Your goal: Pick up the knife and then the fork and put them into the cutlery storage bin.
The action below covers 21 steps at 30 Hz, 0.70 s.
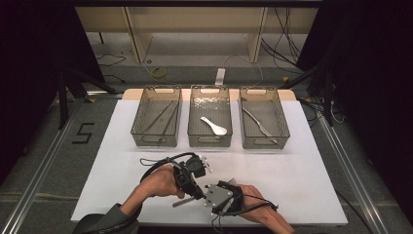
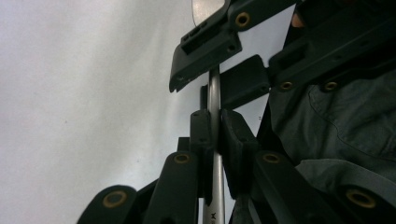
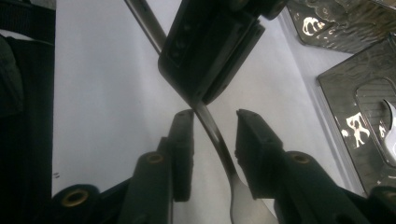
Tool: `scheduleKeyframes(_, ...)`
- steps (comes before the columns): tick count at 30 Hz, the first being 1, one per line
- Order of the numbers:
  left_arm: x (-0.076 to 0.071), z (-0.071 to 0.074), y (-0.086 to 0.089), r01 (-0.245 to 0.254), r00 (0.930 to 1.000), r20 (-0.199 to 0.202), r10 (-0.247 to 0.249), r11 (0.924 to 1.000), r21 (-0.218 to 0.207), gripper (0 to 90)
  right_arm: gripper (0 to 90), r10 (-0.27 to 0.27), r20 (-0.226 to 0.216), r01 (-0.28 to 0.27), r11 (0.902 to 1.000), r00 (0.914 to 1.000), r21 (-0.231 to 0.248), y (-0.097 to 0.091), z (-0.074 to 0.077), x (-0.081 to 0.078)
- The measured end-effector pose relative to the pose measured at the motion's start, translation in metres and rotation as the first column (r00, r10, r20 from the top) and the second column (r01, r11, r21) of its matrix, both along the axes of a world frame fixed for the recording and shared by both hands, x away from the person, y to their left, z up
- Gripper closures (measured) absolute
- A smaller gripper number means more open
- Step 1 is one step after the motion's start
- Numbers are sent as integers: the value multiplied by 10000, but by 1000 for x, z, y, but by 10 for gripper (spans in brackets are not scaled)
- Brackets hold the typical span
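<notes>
Over the near edge of the white table (image 1: pixel 302 161), the left gripper (image 2: pixel 215 135) clamps a fork (image 3: pixel 219 140) by its handle. A handover is in hand: the right gripper (image 3: pixel 212 140) stands narrowly apart around the neck, pads not yet touching. Next, it must close fully before release.

Bright overhead light washes the white table (image 1: pixel 302 161) beyond my tongs, darkness all round, my own jaws blurred up close.
</notes>
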<state>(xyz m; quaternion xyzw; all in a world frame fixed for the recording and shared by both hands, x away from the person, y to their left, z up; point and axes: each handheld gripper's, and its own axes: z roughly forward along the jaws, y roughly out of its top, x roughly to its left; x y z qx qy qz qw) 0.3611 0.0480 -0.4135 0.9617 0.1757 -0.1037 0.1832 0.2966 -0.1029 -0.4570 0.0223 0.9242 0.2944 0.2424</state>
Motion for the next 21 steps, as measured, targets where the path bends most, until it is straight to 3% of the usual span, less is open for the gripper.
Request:
scheduleKeyframes(4,0,0,0,35,10000,-60,-35,10000,-55,826,766,147,257,-146,9999,9996,-53,0,0,-2)
scheduleKeyframes(7,1,0,0,72,9999,-79,-73,9999,-116,824,812,270,258,-263,9993,9993,-273,1,-2,-3)
scheduleKeyframes(10,3,0,2,13,9999,-159,-17,9997,-233,828,873,663,584,-629,9964,9961,-571,1,-5,-5)
scheduleKeyframes(18,3,-1,2,22,10000,-13,-22,9997,-249,786,881,898,662,-827,9913,9938,-1027,0,-6,-3)
scheduleKeyframes(21,6,3,9,-331,9992,187,339,9986,-420,721,881,741,659,-652,9896,9951,-1285,-4,-9,-1)
